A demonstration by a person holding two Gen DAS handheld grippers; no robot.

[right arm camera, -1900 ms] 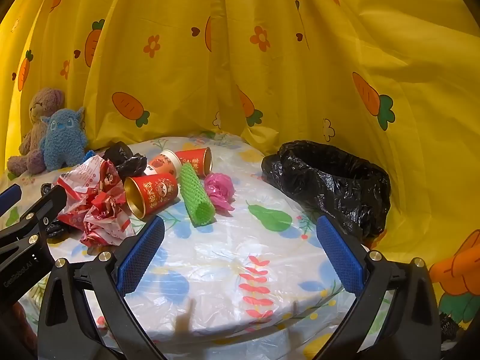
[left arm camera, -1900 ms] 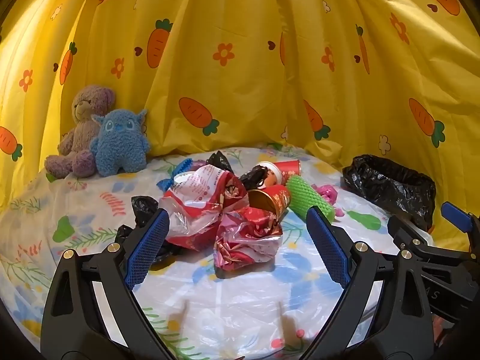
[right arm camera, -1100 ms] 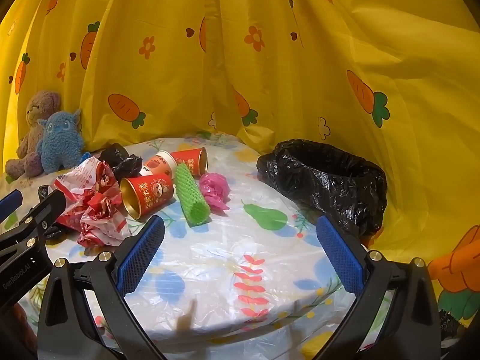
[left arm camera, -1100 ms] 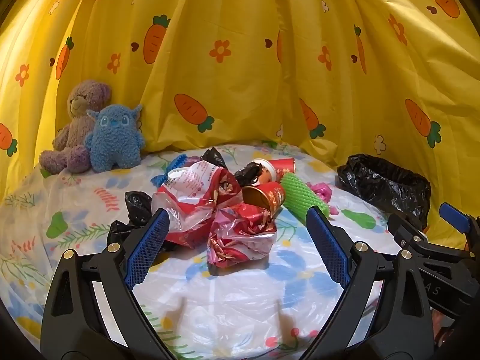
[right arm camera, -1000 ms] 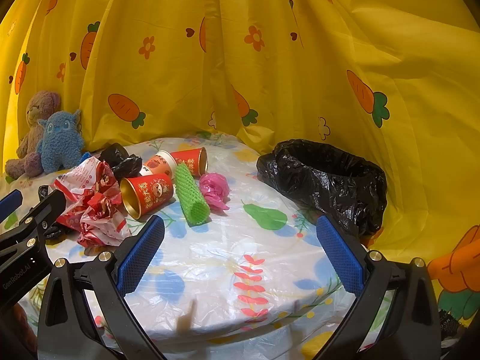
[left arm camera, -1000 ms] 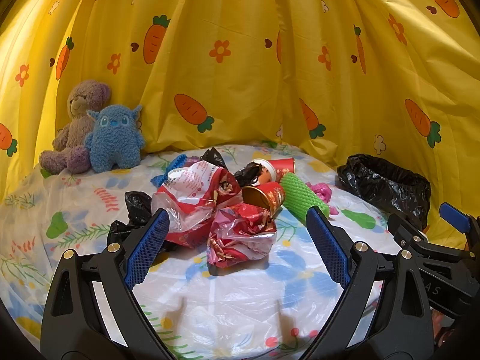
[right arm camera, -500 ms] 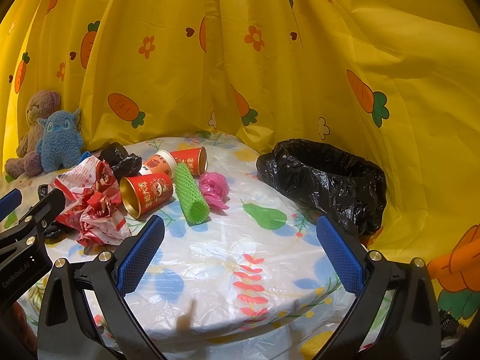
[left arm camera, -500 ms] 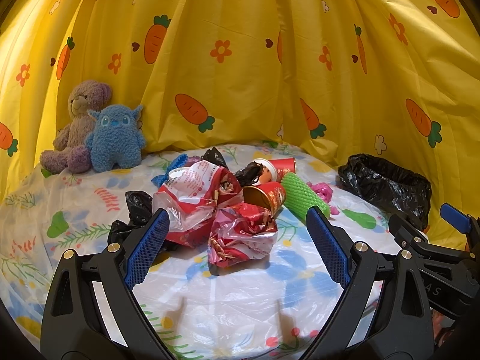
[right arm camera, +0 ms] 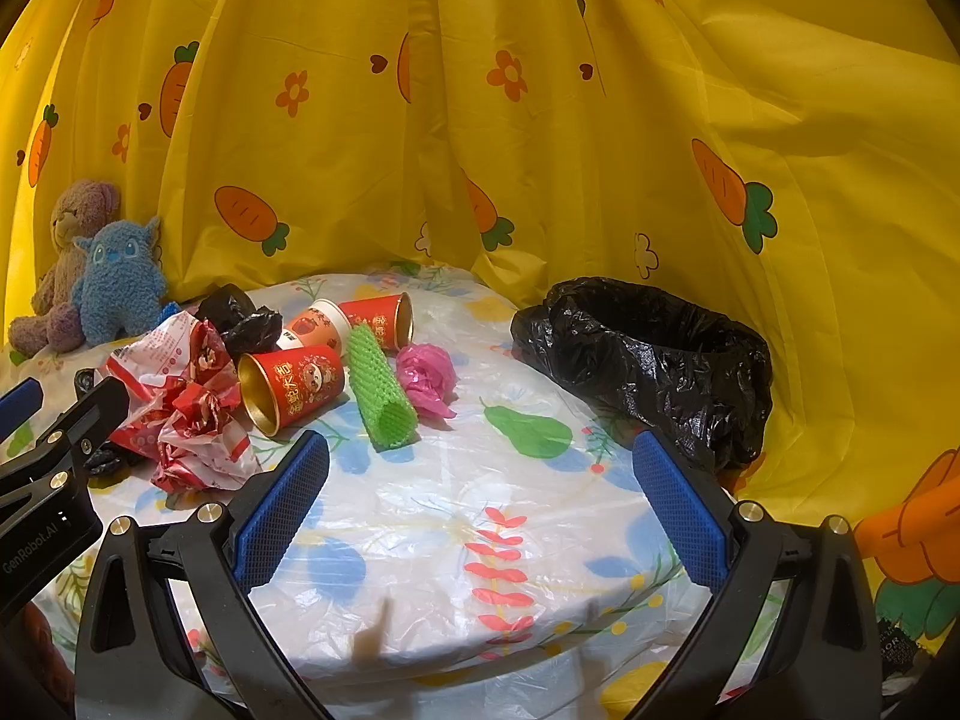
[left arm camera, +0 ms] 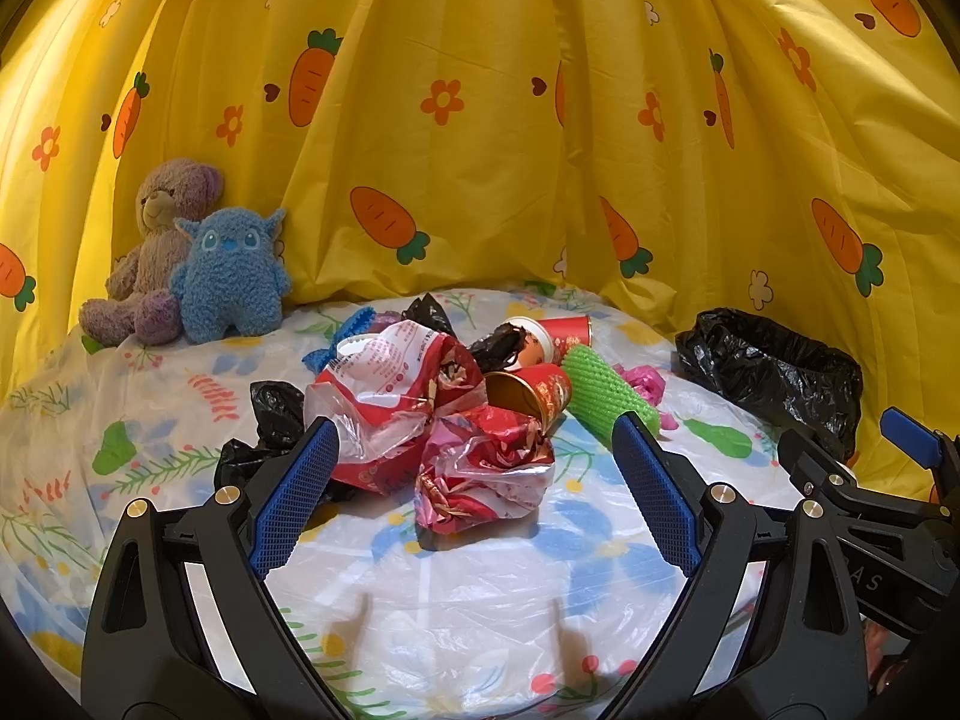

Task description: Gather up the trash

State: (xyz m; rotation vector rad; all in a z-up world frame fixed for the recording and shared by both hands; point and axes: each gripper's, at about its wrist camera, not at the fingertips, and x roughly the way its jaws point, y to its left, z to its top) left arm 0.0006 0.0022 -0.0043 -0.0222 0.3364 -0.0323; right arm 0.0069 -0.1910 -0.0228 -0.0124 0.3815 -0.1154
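Note:
A pile of trash lies mid-table: crumpled red-and-clear wrappers [left arm camera: 480, 468] [right arm camera: 192, 420], red paper cups [left arm camera: 531, 390] [right arm camera: 294, 387], a green foam net sleeve [left arm camera: 603, 390] [right arm camera: 381, 387], a pink crumpled bag [right arm camera: 426, 378], and black plastic scraps [left arm camera: 273, 414]. An open black trash bag [left arm camera: 774, 372] [right arm camera: 660, 354] sits at the table's right edge. My left gripper [left arm camera: 474, 492] is open and empty, just short of the wrappers. My right gripper [right arm camera: 480, 498] is open and empty, over bare tablecloth between the pile and the bag.
A purple teddy bear [left arm camera: 150, 252] and a blue plush monster [left arm camera: 231, 276] sit at the back left. A yellow carrot-print curtain [left arm camera: 480, 120] surrounds the round table [right arm camera: 480, 570], whose front edge is close below my grippers.
Both views have shifted only slightly; the trash and the bag have not moved. Both grippers stay open.

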